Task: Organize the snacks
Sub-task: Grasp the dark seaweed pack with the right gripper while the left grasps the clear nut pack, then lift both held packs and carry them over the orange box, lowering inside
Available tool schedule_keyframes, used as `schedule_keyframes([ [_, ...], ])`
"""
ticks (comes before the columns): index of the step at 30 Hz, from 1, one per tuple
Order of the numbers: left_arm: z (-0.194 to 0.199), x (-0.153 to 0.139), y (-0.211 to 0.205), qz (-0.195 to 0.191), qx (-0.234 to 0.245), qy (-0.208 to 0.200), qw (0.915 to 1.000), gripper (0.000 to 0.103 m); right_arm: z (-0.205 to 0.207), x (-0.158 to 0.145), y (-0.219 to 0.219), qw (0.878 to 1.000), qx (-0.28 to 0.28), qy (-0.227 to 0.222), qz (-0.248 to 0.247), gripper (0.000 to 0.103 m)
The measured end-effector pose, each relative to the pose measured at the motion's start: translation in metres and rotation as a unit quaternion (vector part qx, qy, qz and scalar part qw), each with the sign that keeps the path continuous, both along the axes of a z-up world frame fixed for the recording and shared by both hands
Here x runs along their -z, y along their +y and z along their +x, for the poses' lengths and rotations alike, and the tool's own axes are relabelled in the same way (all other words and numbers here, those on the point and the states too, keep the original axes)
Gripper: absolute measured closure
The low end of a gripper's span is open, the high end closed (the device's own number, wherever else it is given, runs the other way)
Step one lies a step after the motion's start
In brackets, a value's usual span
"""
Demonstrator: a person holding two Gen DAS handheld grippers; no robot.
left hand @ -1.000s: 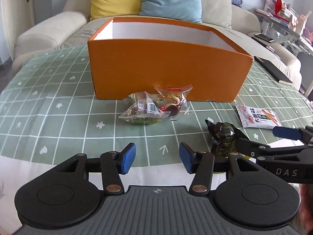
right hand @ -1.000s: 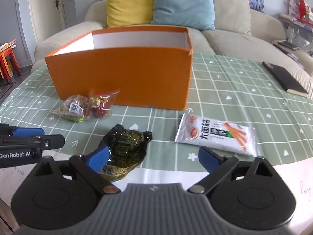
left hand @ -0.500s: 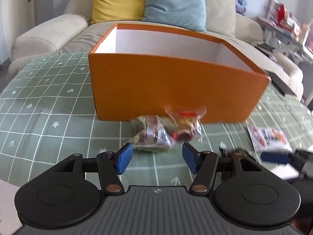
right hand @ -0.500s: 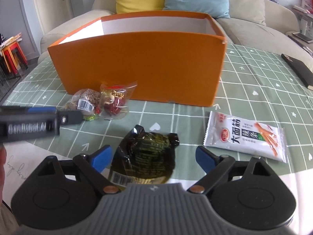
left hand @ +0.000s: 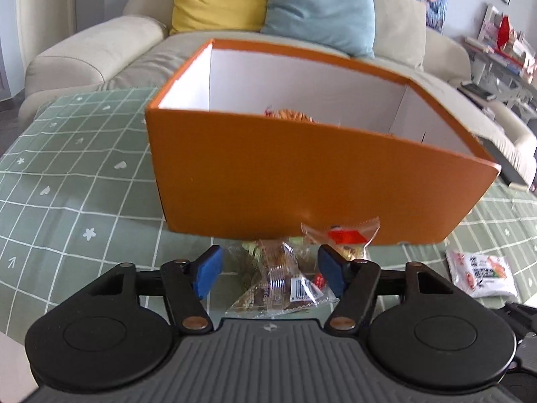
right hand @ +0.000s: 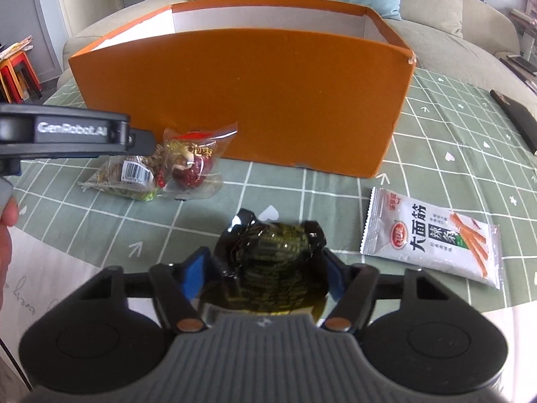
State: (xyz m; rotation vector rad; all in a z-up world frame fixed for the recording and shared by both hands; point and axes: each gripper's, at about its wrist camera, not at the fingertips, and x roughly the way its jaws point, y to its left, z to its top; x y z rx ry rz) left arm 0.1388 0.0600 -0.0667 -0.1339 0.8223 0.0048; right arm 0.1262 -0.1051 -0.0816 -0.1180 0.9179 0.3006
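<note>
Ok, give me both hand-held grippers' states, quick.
Left hand-held gripper: open, clear snack packets between its fingers, not gripped.
Right hand-held gripper: jaws closing around the dark green packet; whether it is clamped cannot be told.

orange box (left hand: 302, 174) wall hides most of its contents.

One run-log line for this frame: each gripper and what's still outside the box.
left gripper: open, straddling clear snack packets | right gripper: closing around dark green packet | white packet: on table | orange box: upright
</note>
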Motion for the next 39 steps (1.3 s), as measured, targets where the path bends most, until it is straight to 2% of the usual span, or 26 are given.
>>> schedule_keyframes([
  [1, 0.0, 0.002, -0.001, 0.002, 0.002, 0.008, 1.0, 0.045, -0.001, 0.0, -0.001, 1.0, -0.001, -0.001, -0.002, 0.038],
  [2, 0.0, 0.003, -0.001, 0.001, 0.005, 0.014, 0.9999, 0.048, -0.001, -0.001, -0.002, 1.0, -0.001, -0.001, -0.002, 0.038],
  [3, -0.002, 0.004, -0.001, -0.006, 0.01, 0.013, 0.9998, 0.056, -0.001, -0.001, -0.003, 1.0, 0.0, 0.0, -0.002, 0.038],
  [7, -0.011, 0.003, -0.006, -0.002, 0.025, 0.019, 0.9995, 0.065, -0.003, -0.001, -0.007, 1.0, 0.003, 0.001, -0.002, 0.039],
  [13, -0.03, -0.002, -0.01, -0.014, 0.041, 0.051, 0.9978, 0.066, -0.009, -0.003, -0.009, 1.0, -0.002, 0.003, -0.007, 0.039],
  [19, -0.052, -0.007, -0.019, -0.017, 0.084, 0.089, 0.9924, 0.065, -0.02, -0.004, -0.016, 1.0, -0.006, 0.006, -0.006, 0.039],
  [22, -0.057, -0.008, -0.018, -0.029, 0.084, 0.103, 0.9907, 0.065, -0.024, -0.004, -0.019, 1.0, -0.007, 0.008, -0.001, 0.038],
  [27, -0.057, -0.001, -0.012, -0.055, 0.073, 0.111, 0.9896, 0.048, -0.03, -0.005, -0.022, 1.0, -0.013, 0.008, 0.001, 0.038],
  [30, -0.056, 0.007, -0.01, -0.069, 0.068, 0.121, 0.9879, 0.042, -0.032, -0.005, -0.022, 1.0, -0.017, 0.007, 0.0, 0.037],
  [38, -0.059, 0.01, -0.018, -0.045, 0.073, 0.109, 0.9903, 0.041, -0.033, -0.002, -0.021, 1.0, -0.027, 0.003, -0.007, 0.034],
  [39, -0.059, 0.01, -0.019, -0.043, 0.075, 0.108, 0.9904, 0.044, -0.034, -0.001, -0.021, 1.0, -0.029, 0.001, -0.01, 0.034],
])
